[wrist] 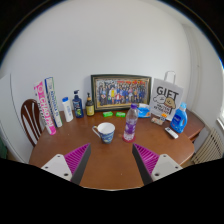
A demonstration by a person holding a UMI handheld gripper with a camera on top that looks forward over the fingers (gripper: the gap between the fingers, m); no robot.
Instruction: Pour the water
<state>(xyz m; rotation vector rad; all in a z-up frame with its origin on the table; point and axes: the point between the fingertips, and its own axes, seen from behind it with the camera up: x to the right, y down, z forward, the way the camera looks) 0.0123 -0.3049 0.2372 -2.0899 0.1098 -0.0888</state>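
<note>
Jaws stand wide apart on the gripper (111,160), holding nothing. Beyond them on the round wooden table (110,172) a capped water bottle (130,123) stands just beside a white mug (105,131). Approach level, centre the bottle's body (not its neck), then close.

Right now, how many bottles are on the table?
4. One clear bottle stands mid-table beside the mug; three stand together before the framed picture's end. Others may be hidden.

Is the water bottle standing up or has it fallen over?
Standing up. The bottle stands on the table with its cap on top, beside the mug.
</note>
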